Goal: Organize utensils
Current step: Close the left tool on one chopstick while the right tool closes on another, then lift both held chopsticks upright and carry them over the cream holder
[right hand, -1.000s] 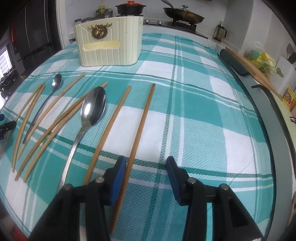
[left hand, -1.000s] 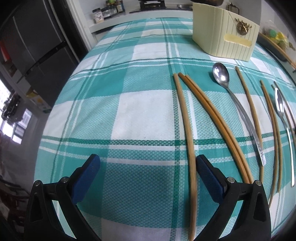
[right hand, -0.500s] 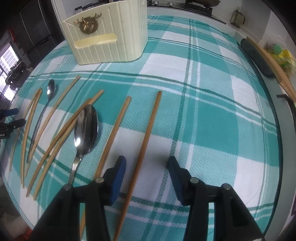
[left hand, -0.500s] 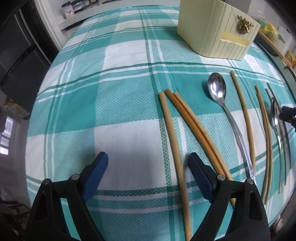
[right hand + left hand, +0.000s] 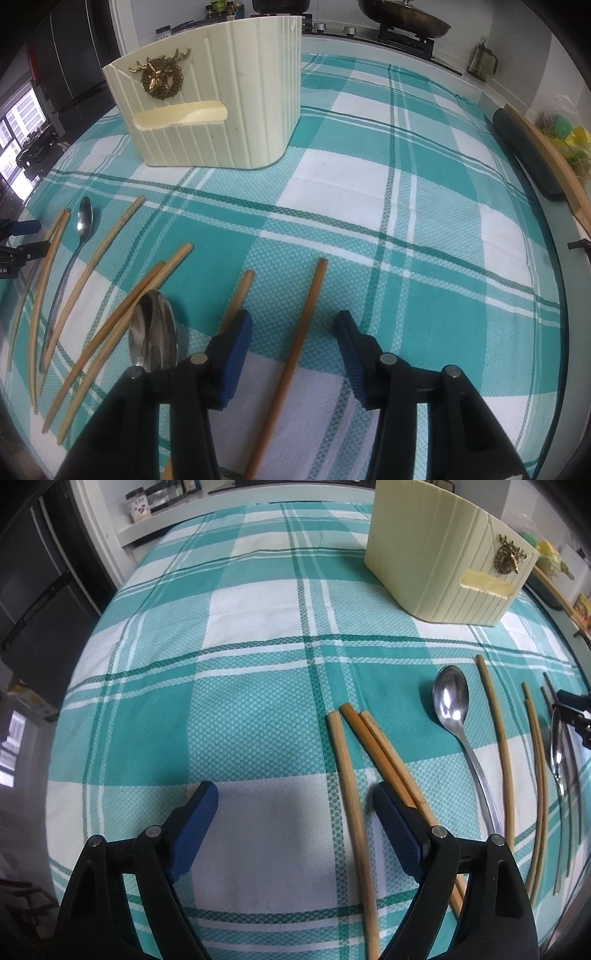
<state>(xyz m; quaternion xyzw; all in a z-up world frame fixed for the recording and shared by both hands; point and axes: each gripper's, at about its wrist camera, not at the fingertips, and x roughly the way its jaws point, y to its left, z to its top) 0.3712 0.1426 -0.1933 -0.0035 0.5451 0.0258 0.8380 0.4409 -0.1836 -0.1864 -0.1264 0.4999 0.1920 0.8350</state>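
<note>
Both grippers hang above a table covered in a teal-and-white checked cloth (image 5: 406,192), each tilted steeply down toward a row of utensils laid roughly parallel. The left gripper (image 5: 295,812) has its jaws spread wide and released; the outermost chopstick (image 5: 351,812) runs up between the blue pads (image 5: 199,812), closer to the right-hand pad, and no pad presses on it. Just beside it lies a touching pair of chopsticks (image 5: 380,746), partly under the right-hand finger, then a large steel spoon (image 5: 452,709), bowl up and handle toward the camera. The right gripper (image 5: 293,336) stands about half open and released as well; a single chopstick (image 5: 303,332) lies between its pads with clear cloth on both sides, so it is straddled, not grasped. Each tool is therefore centred over the end stick of the row, probably to take them from the outside in without disturbing neighbours. A second spoon (image 5: 153,328) lies next to the right gripper's left finger; whether it touches that finger cannot be determined from this angle. The cream ribbed utensil holder (image 5: 221,107), with its antlered emblem, stands upright at the far end of the row, well apart from the grippers, and is the likely destination. No utensil has yet been lifted.
</note>
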